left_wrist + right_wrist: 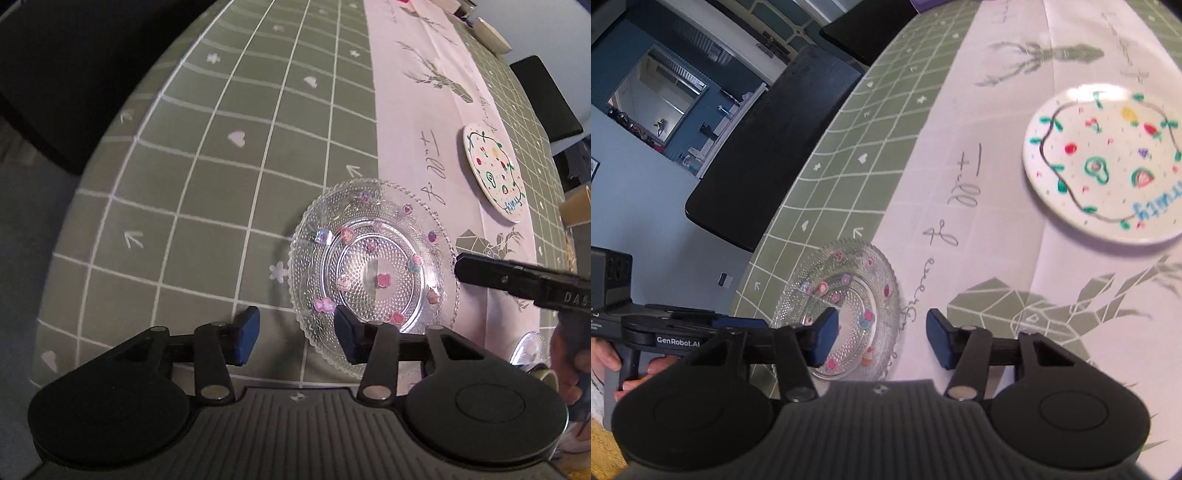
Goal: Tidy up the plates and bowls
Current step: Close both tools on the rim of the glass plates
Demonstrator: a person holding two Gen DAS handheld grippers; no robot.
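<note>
A clear glass plate with small coloured stickers lies on the green grid tablecloth, partly on the white runner; it also shows in the right wrist view. My left gripper is open and empty at the plate's near rim, its right finger over the rim. My right gripper is open and empty, its left finger over the glass plate. A white plate with painted fruit lies farther off on the runner, also in the left wrist view.
A white runner with grey deer prints crosses the table. A white bowl stands at the far end. Another glass piece shows at the right edge. Dark chairs stand along the table's left edge.
</note>
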